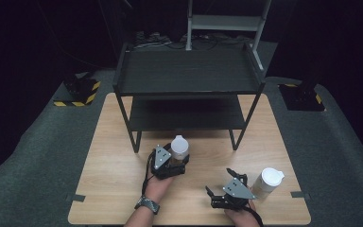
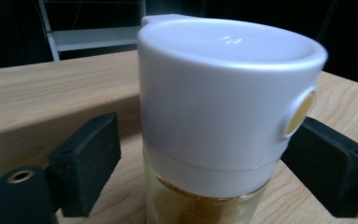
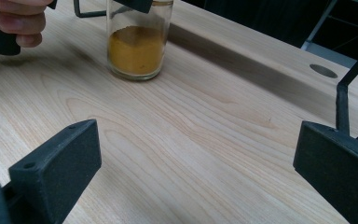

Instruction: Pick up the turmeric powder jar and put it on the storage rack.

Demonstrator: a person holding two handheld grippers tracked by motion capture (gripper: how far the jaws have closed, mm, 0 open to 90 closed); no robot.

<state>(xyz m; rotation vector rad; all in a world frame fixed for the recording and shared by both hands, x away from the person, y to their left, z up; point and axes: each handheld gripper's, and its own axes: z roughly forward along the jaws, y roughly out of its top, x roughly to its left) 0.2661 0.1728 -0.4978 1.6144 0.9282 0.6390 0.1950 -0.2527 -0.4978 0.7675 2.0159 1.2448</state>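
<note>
A glass jar of yellow-brown powder with a white flip lid stands upright on the wooden table, just in front of the shelf. My left gripper reaches around it at lid height. The left pad stands a small gap off the jar, and the right pad sits at the lid's edge. From above, the left gripper is right behind that jar. My right gripper stands open over bare wood near the front edge. The right gripper view shows its jaws wide apart and the jar beyond.
A second white-lidded jar stands just right of the right gripper. A black two-tier metal shelf fills the table's back half. The hand holding the left gripper shows at the top left of the right gripper view.
</note>
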